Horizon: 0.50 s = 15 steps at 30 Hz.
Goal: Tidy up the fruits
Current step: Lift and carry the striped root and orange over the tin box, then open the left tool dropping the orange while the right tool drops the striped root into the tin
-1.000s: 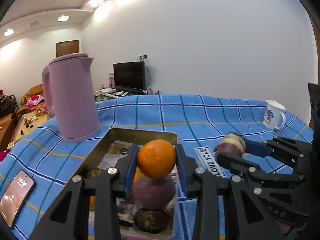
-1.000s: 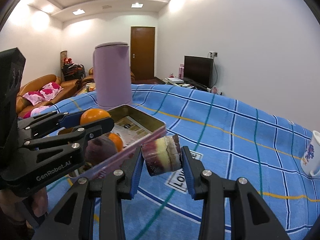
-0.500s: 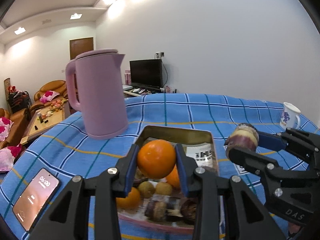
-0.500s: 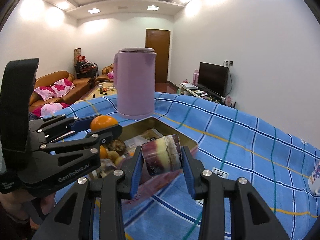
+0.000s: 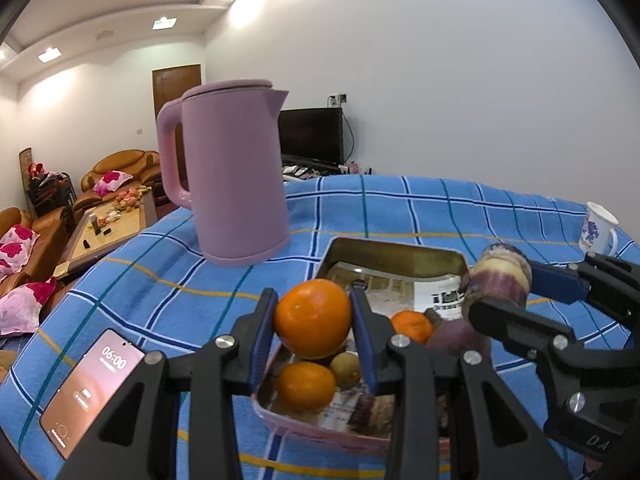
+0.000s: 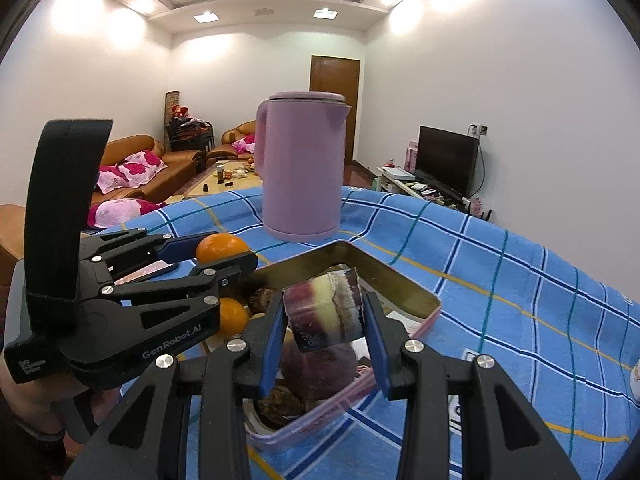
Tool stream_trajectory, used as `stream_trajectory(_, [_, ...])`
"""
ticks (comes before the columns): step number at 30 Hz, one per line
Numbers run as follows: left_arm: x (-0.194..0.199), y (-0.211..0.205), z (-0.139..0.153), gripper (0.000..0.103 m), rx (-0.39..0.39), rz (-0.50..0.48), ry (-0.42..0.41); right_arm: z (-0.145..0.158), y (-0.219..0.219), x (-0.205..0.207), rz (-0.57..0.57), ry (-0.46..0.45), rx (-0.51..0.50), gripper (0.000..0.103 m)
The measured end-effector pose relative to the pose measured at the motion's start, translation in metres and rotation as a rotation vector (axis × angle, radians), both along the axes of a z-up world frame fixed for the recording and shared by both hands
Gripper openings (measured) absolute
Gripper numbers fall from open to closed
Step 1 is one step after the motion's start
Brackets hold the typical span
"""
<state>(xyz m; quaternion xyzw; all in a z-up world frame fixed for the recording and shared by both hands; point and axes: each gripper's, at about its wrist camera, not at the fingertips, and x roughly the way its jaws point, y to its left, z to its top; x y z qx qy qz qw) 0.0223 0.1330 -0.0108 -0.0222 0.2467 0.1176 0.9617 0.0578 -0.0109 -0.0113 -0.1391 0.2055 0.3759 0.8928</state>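
Two grippers hang over the tin (image 5: 394, 249): the left gripper (image 5: 313, 322) is clamped on an orange (image 5: 312, 319), and the right gripper (image 6: 325, 314) is clamped on a purple-and-cream chunk (image 6: 325, 312). More fruit lies in the tin, near the kettle (image 5: 236, 176).

A home living room. Shown by brown sofas (image 6: 168, 164) with pink flowered cushions (image 6: 132, 170) at about nine o'clock in the right wrist view, a low coffee table (image 5: 108, 228) strewn with small items before them, a dark television (image 6: 446, 160) on a low stand at three o'clock, a brown wooden door (image 6: 338, 92) at twelve, recessed ceiling lights (image 6: 206, 17) overhead. Nearest, a table under a blue checked cloth (image 5: 400, 208), bearing a pink kettle (image 5: 232, 172), a flowered mug (image 5: 598, 230), a phone (image 5: 90, 390) at eight o'clock in the left wrist view.
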Motion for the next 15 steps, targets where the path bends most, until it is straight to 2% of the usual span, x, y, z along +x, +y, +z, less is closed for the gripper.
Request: stream_trajectory(15, [0.007,0.021,-0.015,0.038,-0.019,0.018,0.054,-0.011,0.033,0.007,0.042,0.034,-0.022,0.04])
